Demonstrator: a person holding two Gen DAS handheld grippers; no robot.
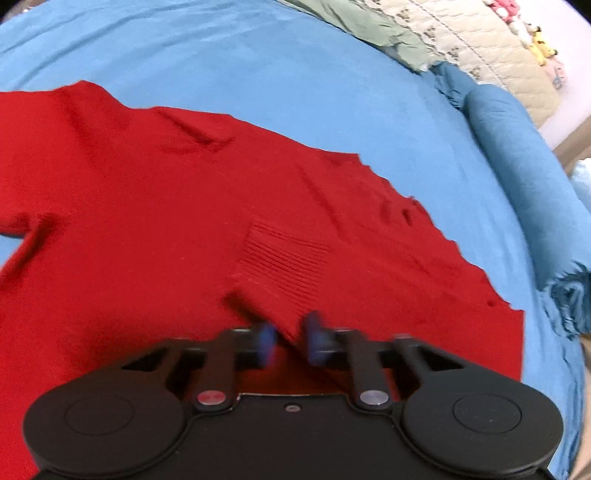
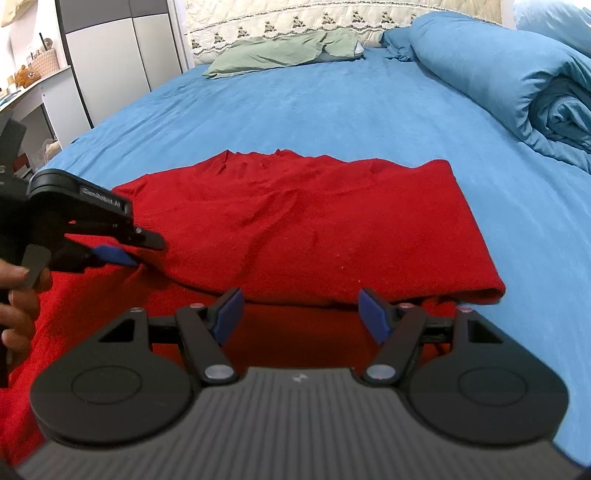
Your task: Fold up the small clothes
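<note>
One red knit sweater (image 2: pixel 303 229) lies on the blue bedsheet (image 2: pixel 295 110), partly folded: in the right wrist view a folded-over layer runs from 9 o'clock to 3 o'clock across the middle, its rounded fold edge ending at about 4 o'clock, with a lower layer showing beneath it toward 6 o'clock.

Two grippers are at work. The right gripper (image 2: pixel 301 317) hovers low over the near edge of the sweater, its jaws spread wide with nothing between the two blue pads. The left gripper (image 1: pixel 290 341) has its jaws narrow, the blue pads close on either side of a ribbed cuff or hem (image 1: pixel 284 258) of the sweater (motion blur makes it hard to tell whether they actually pinch the fabric). From the right wrist view the left gripper (image 2: pixel 122 256) enters at 9 o'clock, its blue tip touching the knit, a hand (image 2: pixel 16 306) gripping its handle.

Beyond, one rolled blue duvet (image 2: pixel 517 81) sits at 2 o'clock and one green pillow (image 2: pixel 280 51) at 12 o'clock, against a quilted cream headboard (image 2: pixel 295 14).
</note>
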